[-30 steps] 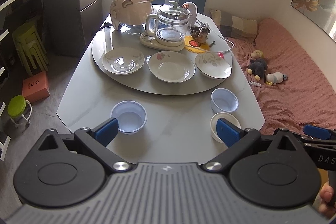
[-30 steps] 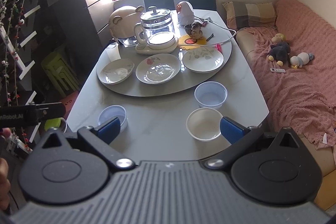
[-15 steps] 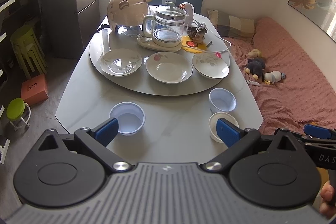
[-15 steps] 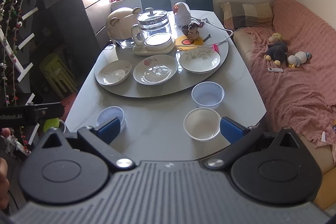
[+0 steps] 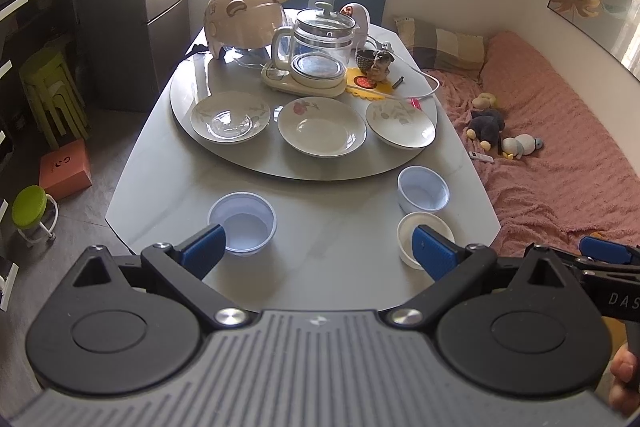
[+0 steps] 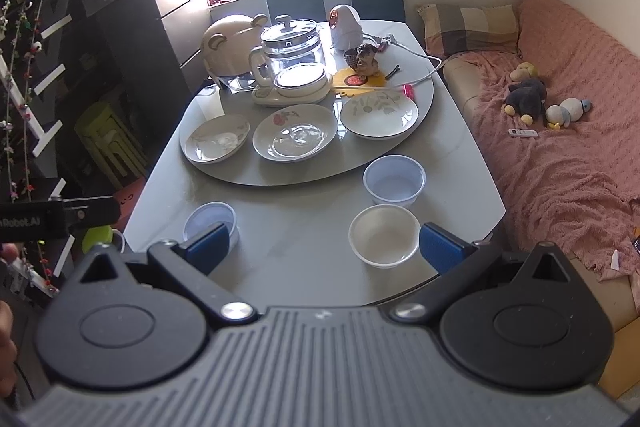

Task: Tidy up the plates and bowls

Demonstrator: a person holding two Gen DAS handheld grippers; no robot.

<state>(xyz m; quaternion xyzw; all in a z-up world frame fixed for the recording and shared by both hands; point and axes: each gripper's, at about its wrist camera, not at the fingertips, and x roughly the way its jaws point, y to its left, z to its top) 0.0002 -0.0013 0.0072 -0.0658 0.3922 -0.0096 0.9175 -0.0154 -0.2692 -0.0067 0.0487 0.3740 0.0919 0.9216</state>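
Three plates lie in a row on the round turntable: a left plate, a middle flowered plate and a right plate. Nearer me on the grey table sit a bluish plastic bowl at the left, another bluish bowl at the right and a white bowl in front of it. My left gripper hangs open above the table's near edge, holding nothing. My right gripper is open too, its right finger beside the white bowl. Both stay well short of the plates.
A glass kettle, a bear-shaped appliance and small ornaments crowd the turntable's far half. Two chairs stand behind the table. A pink-covered sofa with soft toys runs along the right. Green stools stand at the left.
Both grippers have drawn back and risen slightly, so the table looks a little farther away. Plates and bowls have not moved. Both grippers remain open.
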